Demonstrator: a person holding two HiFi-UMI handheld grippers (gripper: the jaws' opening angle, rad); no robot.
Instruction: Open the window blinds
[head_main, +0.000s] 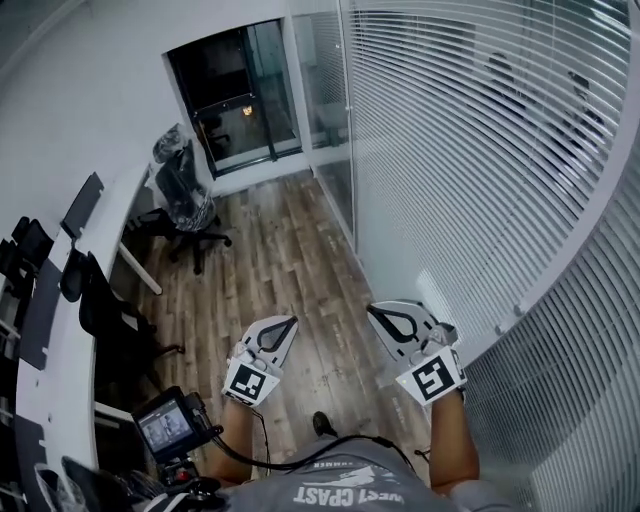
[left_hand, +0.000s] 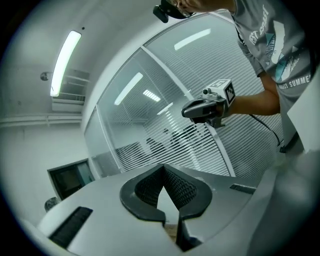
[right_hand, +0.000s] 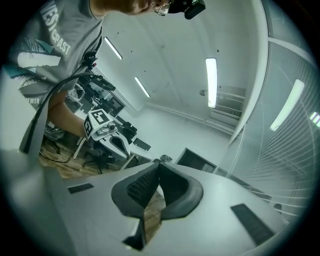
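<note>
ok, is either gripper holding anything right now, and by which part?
Nothing is held. The left gripper and the right gripper both have their jaws shut with nothing between them, apart from the blinds.

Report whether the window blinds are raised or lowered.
Lowered: the window blinds hang fully spread in the head view, slat after slat; dim shapes show through the gaps between them.

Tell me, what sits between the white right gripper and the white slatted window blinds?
Nothing. In the head view the white right gripper hangs beside the white slatted window blinds, with only open air between them.
</note>
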